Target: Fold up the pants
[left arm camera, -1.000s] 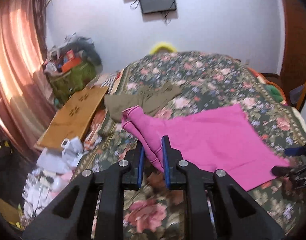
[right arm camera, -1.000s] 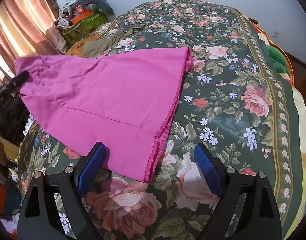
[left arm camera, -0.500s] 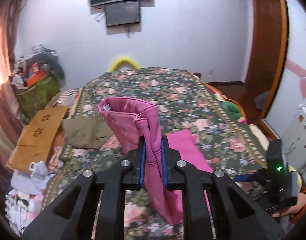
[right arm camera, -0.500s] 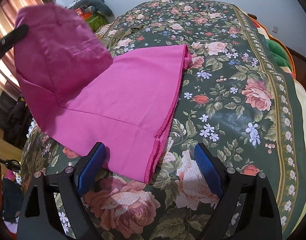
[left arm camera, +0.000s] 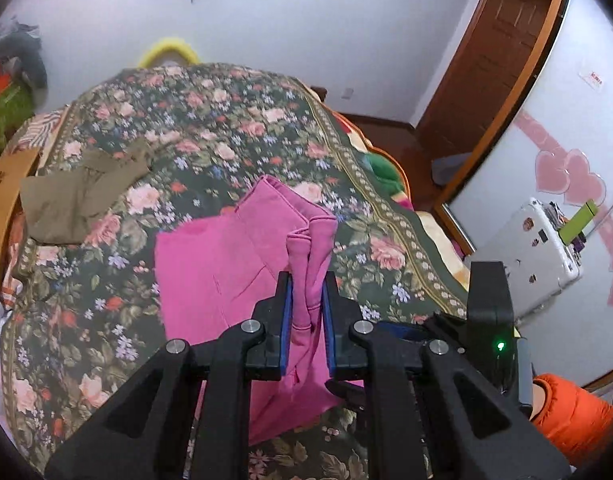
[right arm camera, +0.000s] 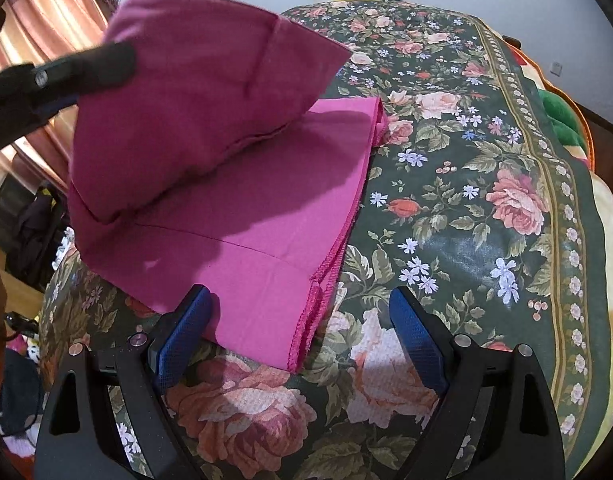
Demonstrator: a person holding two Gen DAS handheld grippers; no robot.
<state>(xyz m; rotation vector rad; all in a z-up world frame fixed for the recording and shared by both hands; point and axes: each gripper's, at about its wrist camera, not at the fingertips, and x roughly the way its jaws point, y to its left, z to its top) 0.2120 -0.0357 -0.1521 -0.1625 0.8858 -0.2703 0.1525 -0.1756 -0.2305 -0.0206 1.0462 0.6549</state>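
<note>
Pink pants (left arm camera: pixel 222 264) (right arm camera: pixel 234 216) lie on a floral bedspread (right arm camera: pixel 486 200). My left gripper (left arm camera: pixel 307 292) is shut on a bunched end of them and holds that end lifted over the flat part, so the cloth doubles back on itself. From the right wrist view the raised fold (right arm camera: pixel 202 100) hangs above the lower layer, with the left gripper's black finger (right arm camera: pixel 86 68) at its left. My right gripper (right arm camera: pixel 302 320) stands open low over the bed, its blue pads either side of the pants' hemmed corner (right arm camera: pixel 306 332), not pressing on it.
An olive garment (left arm camera: pixel 78 192) lies on the bed's far left. A wooden board (left arm camera: pixel 2 192) and clutter sit beyond the left edge. A wooden door (left arm camera: pixel 486 80), a white appliance (left arm camera: pixel 534 248) and an orange sleeve (left arm camera: pixel 566 412) are on the right.
My left gripper has carried the held end of the pants up and across toward the right gripper, folding the cloth over itself. The right gripper has stayed still and open.
</note>
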